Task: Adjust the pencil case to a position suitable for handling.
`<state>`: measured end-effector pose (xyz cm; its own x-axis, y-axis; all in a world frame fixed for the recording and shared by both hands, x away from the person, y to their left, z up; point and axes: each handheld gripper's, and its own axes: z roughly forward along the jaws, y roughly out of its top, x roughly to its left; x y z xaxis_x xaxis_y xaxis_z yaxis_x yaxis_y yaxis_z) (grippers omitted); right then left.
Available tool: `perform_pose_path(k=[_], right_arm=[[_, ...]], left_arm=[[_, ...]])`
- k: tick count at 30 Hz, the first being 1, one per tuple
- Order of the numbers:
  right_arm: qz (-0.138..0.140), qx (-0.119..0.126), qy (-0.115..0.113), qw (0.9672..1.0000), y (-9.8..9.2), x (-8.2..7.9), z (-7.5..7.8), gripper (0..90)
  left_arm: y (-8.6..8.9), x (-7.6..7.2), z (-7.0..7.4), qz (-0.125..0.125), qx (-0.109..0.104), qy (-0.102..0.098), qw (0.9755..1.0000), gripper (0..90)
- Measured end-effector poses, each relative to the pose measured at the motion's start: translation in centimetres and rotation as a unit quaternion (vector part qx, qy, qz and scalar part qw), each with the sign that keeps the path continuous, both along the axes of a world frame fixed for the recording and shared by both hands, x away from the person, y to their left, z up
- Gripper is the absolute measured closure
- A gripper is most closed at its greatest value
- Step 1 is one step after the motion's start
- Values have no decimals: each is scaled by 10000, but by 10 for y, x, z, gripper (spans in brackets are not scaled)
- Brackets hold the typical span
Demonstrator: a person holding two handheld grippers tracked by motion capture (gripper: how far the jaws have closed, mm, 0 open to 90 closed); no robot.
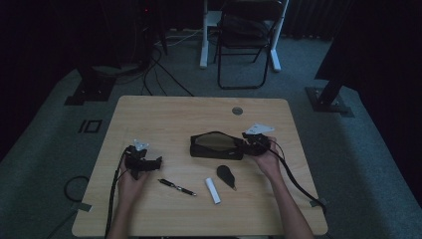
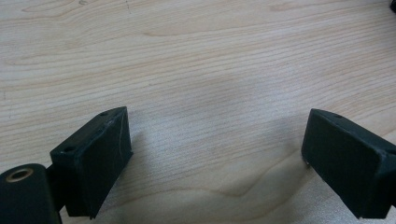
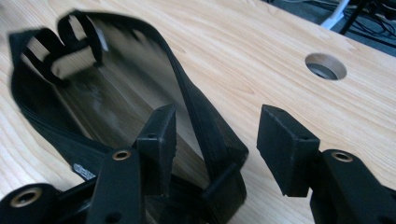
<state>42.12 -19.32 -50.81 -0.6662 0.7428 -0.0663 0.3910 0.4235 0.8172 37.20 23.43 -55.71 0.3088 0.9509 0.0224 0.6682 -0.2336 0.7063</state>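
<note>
The table (image 1: 164, 112) carries a black pouch (image 1: 216, 146), the landmark here, lying open near the middle with its long axis running left to right. The right claw (image 1: 251, 142) sits at the pouch's right end, far nearer than the left one. In the right gripper view its jaws stand partly open and straddle the pouch's rim (image 3: 205, 116), one jaw inside the mouth and one outside; the pads do not yet pinch it. The left claw (image 1: 154, 162) rests well left of the pouch, wide open and empty. Toward the person from the pouch lie a pen (image 1: 176, 187), a white tube (image 1: 213, 190) and a small dark case (image 1: 227, 175); beyond the pouch is bare wood.
</note>
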Motion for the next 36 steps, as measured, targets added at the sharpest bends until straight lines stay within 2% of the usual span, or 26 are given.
perform_pose_path(k=[5, 20, 26, 36], right_arm=[[-21, 10, 91, 10000, -7, -2, -4, 505], [171, -241, 168, 9994, -22, -32, -8, 597], [255, -170, 217, 9993, -27, -39, -11, 626], [407, -197, 208, 9988, -26, -49, -11, 635]], left_arm=[[0, 0, 0, -1, -2, -2, 10000, 85], [0, 0, 0, -1, 0, -2, 10000, 85], [0, 0, 0, -2, 2, -1, 10000, 85], [0, 0, 0, -3, 2, -1, 10000, 85]])
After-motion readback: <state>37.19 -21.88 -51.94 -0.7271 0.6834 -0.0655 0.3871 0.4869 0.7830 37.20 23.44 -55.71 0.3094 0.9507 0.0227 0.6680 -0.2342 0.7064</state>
